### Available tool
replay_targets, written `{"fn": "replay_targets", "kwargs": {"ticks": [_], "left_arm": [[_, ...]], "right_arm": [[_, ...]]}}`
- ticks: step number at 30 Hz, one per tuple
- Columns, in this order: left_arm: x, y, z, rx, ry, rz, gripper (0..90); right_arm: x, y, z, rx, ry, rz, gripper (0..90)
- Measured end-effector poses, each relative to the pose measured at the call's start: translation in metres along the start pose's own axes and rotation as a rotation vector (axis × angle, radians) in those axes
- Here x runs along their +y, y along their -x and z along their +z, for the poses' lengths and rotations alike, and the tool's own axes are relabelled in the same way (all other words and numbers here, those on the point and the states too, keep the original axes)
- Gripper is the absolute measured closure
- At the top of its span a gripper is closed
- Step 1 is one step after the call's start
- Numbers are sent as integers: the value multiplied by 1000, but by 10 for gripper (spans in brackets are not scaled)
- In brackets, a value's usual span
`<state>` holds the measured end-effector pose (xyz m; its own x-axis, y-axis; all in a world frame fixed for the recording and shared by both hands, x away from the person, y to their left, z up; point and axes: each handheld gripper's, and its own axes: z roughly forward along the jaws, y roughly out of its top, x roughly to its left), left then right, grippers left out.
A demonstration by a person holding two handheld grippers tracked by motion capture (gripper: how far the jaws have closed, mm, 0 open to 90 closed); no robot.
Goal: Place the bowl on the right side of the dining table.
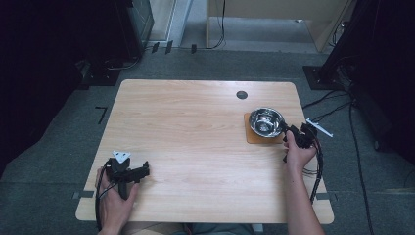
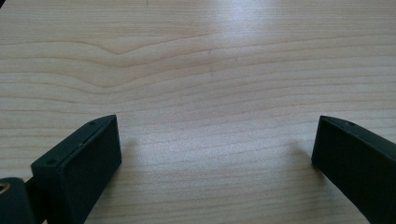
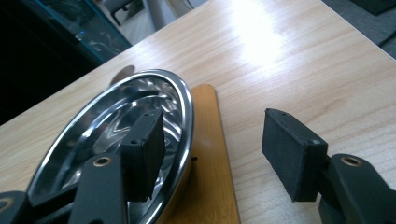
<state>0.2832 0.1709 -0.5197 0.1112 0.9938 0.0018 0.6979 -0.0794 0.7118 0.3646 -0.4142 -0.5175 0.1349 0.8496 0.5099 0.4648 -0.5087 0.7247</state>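
A shiny steel bowl (image 1: pixel 265 122) sits on a square brown mat (image 1: pixel 250 138) at the table's right side. My right gripper (image 1: pixel 293 133) is at the bowl's near right edge, held in a hand. In the right gripper view the gripper (image 3: pixel 217 135) stands open astride the bowl's rim (image 3: pixel 187 107): one jaw hangs inside the bowl, the other over the bare wood outside, and neither pad touches the rim. The mat (image 3: pixel 210 154) shows under the bowl. My left gripper (image 1: pixel 146 170) rests low at the table's front left, open (image 2: pixel 215 140) with only bare wood between its jaws.
The wooden table (image 1: pixel 195 127) has a round cable hole (image 1: pixel 242 94) at the back. Dark equipment stands and cables lie on the floor to the left and right. The right gripper's cable (image 1: pixel 318 171) hangs over the table's right edge.
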Motion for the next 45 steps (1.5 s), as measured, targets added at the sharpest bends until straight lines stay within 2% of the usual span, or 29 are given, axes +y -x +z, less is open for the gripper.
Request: {"fn": "replay_targets", "kwargs": {"ticks": [4,7,11,28,35,45], "left_arm": [[0,0,0,0,0,0,12],[0,0,0,0,0,0,12],[0,0,0,0,0,0,12],[0,0,0,0,0,1,12],[1,1,1,-6,1,4,12],[2,1,2,-7,-1,8,12]], "right_arm": [[2,-1,-6,24,12,-21,385],[4,-4,-12,70,29,-47,327],[5,-8,-15,89,27,-51,306],[1,-17,-35,96,38,-128,278],[-2,-15,-44,96,37,-145,269],[-3,-4,-56,88,38,-141,268]]}}
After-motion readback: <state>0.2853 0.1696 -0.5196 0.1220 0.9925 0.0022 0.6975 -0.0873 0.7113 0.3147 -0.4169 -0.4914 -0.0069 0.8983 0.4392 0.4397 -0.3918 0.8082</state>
